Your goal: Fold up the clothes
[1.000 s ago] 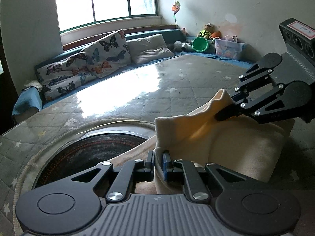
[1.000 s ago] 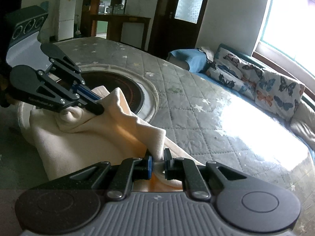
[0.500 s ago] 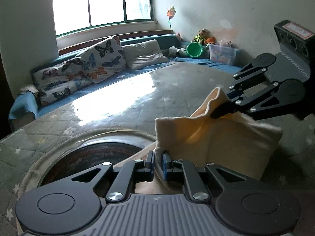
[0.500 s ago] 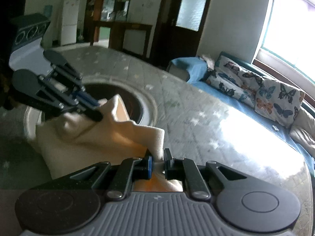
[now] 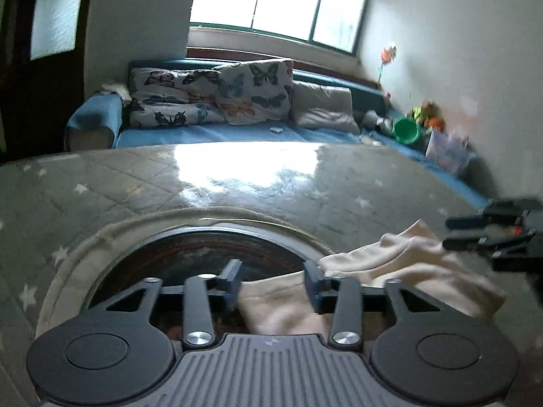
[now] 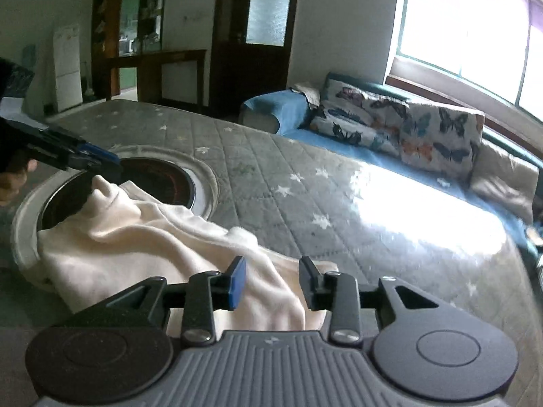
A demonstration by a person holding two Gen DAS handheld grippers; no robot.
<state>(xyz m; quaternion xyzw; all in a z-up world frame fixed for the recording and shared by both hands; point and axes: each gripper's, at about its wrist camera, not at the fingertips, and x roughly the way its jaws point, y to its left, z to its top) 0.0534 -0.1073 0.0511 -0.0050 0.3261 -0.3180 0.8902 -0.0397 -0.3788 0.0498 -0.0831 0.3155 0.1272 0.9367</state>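
The cream garment is lying in a rumpled heap on the quilted grey table, its far part draped over the rim of the round dark inset sunk into the cover; one small peak of cloth is standing up at the garment's far left end, just below the tips of the left gripper, and whether they are touching it cannot be told from the right wrist view. In the left wrist view the left gripper is showing its blue-padded fingers apart and opening; a flat edge of the cream cloth is lying between them, and the pads are not pressing on it. Further right in that view the garment is rising in soft folds toward the right gripper, which is blurred at the frame's edge. In the right wrist view the right gripper is also opening, its fingers standing apart with a ridge of cloth lying loose between them. Beyond the table, butterfly-print cushions are leaning on a blue bench seat under the bright window; a green bucket and toys are sitting at the bench's right end.
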